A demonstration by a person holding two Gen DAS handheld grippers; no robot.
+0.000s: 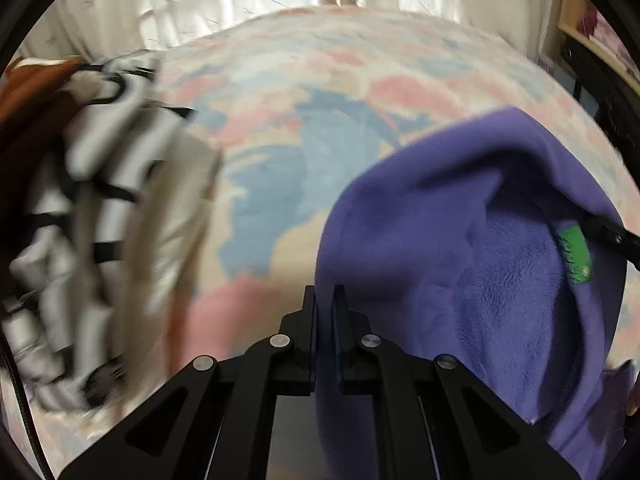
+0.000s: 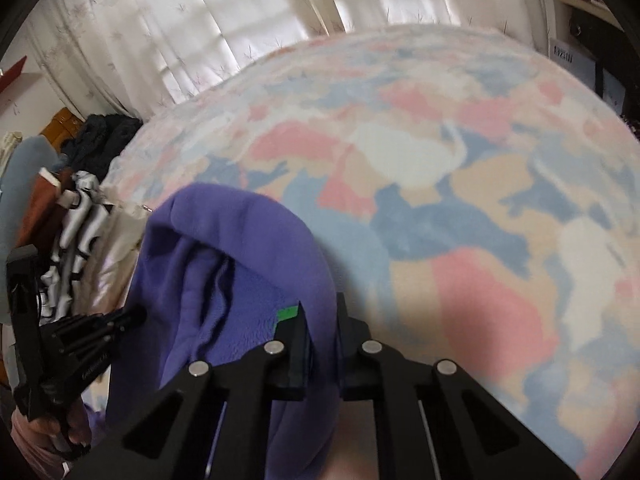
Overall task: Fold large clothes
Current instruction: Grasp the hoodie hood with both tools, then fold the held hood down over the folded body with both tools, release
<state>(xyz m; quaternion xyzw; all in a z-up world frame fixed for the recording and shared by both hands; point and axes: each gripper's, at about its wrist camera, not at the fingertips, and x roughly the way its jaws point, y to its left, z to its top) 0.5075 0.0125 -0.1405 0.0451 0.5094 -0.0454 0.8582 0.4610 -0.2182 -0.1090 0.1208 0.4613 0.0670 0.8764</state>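
A purple fleece garment (image 1: 440,216) with a green neck label (image 1: 576,256) hangs in the air above the bed. My left gripper (image 1: 325,300) is shut on its edge, the cloth pinched between the two fingers. My right gripper (image 2: 320,312) is shut on another part of the same purple garment (image 2: 240,248), next to the green label (image 2: 289,313). The right gripper's tip shows at the right edge of the left wrist view (image 1: 616,238). The left gripper (image 2: 124,318) and the hand holding it show at the left of the right wrist view.
The bed carries a pastel pink, blue and cream blanket (image 2: 460,184). A pile of other clothes, black-and-white striped (image 1: 92,208) and cream, lies at the left. Curtains (image 2: 180,32) hang behind the bed. Shelves (image 1: 600,64) stand at the far right.
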